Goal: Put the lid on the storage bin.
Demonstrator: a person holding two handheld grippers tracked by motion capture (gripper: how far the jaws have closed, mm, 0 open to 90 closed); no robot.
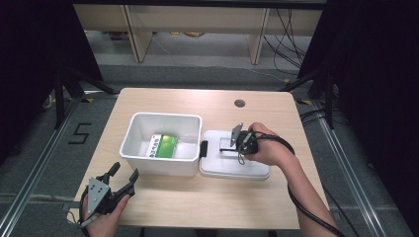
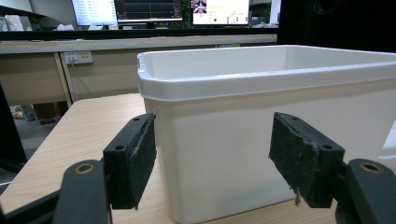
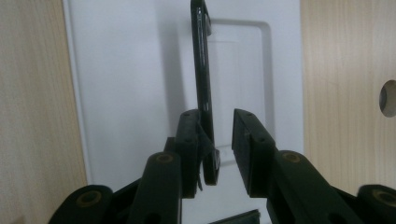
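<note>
- The white bin [image 1: 163,143] is seen open on the wooden table [image 1: 207,197], with a green and white packet [image 1: 163,146] lying on its floor. If the bin is nudged during lidding, it could slide across the smooth tabletop, since nothing braces it.
- The white lid [image 1: 234,160] is seen flat on the table, just beside the bin's right wall. Its black handle [image 3: 203,88] is raised upright out of its recess.
- The right gripper [image 3: 212,154] is positioned over the lid with the handle between its jaws. One pad is touched by the handle while a gap is left on the other side, so the jaws are judged released, not clenched. If a lift is tried before the gap is taken up, the thin handle is likely to slip out or fold back down.
- Even once gripped, the hinged handle could let the lid swing and tilt, and an edge might catch on the bin's rim.
- The left gripper [image 2: 215,154] is held low near the bin's front corner, jaws spread wide with nothing grasped. The bin could be knocked by a careless advance.
</note>
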